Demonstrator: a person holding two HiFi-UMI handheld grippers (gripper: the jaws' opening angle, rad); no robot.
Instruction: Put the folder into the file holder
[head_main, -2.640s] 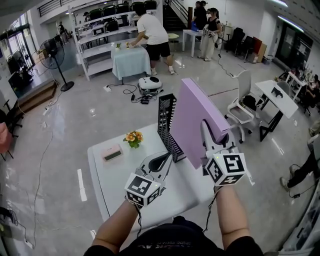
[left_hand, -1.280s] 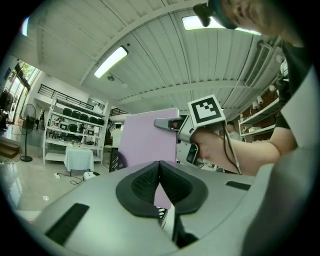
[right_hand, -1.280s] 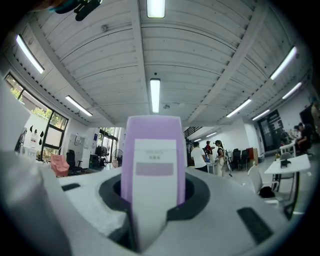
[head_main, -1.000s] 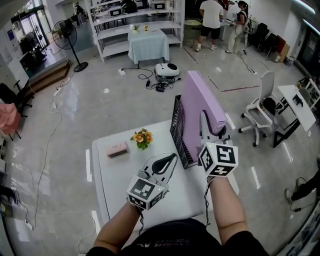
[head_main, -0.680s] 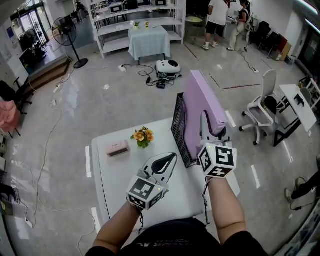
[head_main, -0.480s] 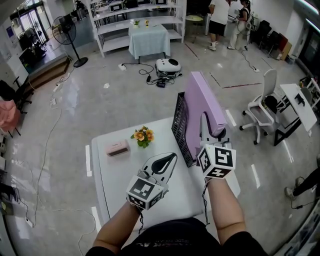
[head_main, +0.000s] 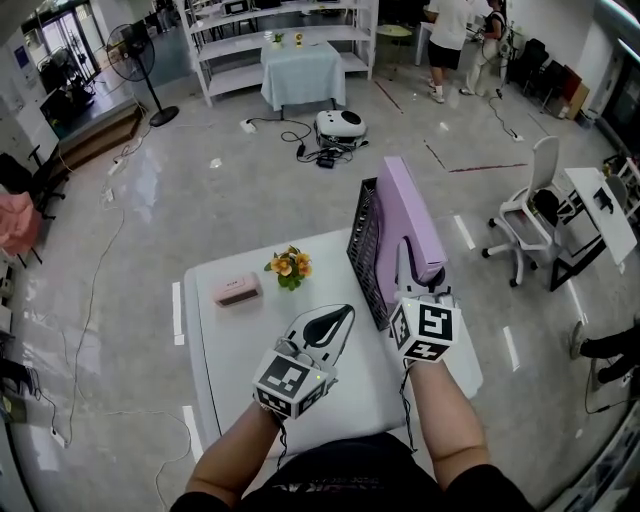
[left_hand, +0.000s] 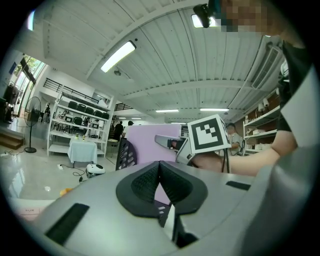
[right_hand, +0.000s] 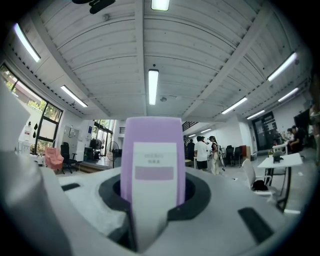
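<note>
The purple folder (head_main: 403, 215) stands upright on edge, right against the black mesh file holder (head_main: 364, 250) on the white table (head_main: 225, 345). My right gripper (head_main: 411, 268) is shut on the folder's near spine, whose white label (right_hand: 152, 167) fills the gap between the jaws in the right gripper view. Whether the folder's bottom rests in a slot is hidden. My left gripper (head_main: 338, 318) hovers over the table, to the left of the holder, shut with nothing in it. In the left gripper view the pads (left_hand: 150, 182) meet, with the folder (left_hand: 147, 142) and holder (left_hand: 126, 154) ahead.
A small pot of orange flowers (head_main: 289, 268) and a pink box (head_main: 237, 290) sit on the table's far left part. An office chair (head_main: 528, 215) stands to the right on the floor. Shelves, a cloth-covered table (head_main: 300, 72), a fan (head_main: 128, 50) and people are far behind.
My right gripper has come down with the folder, so the folder sits lower against the file holder. The left gripper has stayed where it was.
</note>
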